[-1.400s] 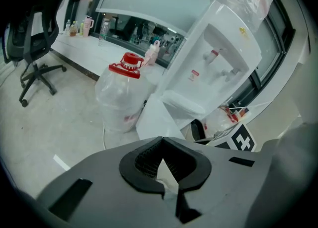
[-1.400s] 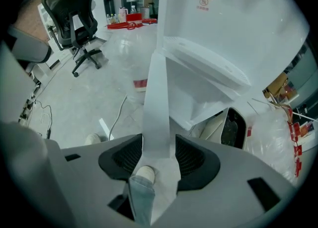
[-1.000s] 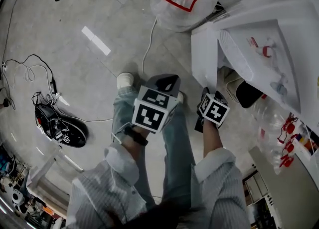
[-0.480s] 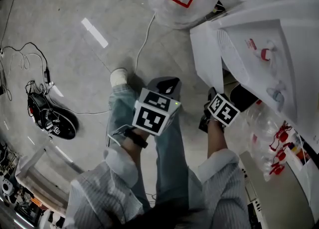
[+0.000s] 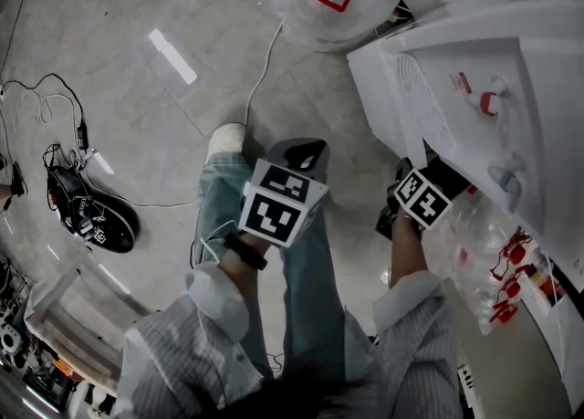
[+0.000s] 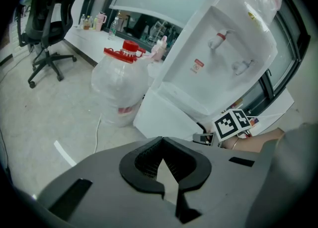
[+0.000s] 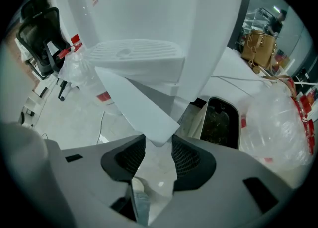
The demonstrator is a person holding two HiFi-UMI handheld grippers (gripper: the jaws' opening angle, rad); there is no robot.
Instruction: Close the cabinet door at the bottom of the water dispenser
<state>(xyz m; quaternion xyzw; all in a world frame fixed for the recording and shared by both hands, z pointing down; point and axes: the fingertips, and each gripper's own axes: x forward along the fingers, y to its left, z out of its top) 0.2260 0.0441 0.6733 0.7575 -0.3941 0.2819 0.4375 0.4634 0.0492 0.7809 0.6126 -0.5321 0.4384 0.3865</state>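
The cabinet door (image 7: pixel 134 103) stands swung open from the foot of the water dispenser (image 5: pixel 484 98), at the right of the scene. The right hand-held gripper (image 7: pixel 159 145) points steeply down, its jaws apart and just closing with a corner of the door between them, probably to get purchase for swinging it shut. The left hand-held gripper (image 6: pixel 161 141), closed and empty, hangs idle over the person's legs (image 5: pixel 306 262).

The pale tiled floor (image 5: pixel 137 134) bears a bagged water jug (image 5: pixel 319 15), a white cable (image 5: pixel 261 75) and the water dispenser (image 5: pixel 474 61).
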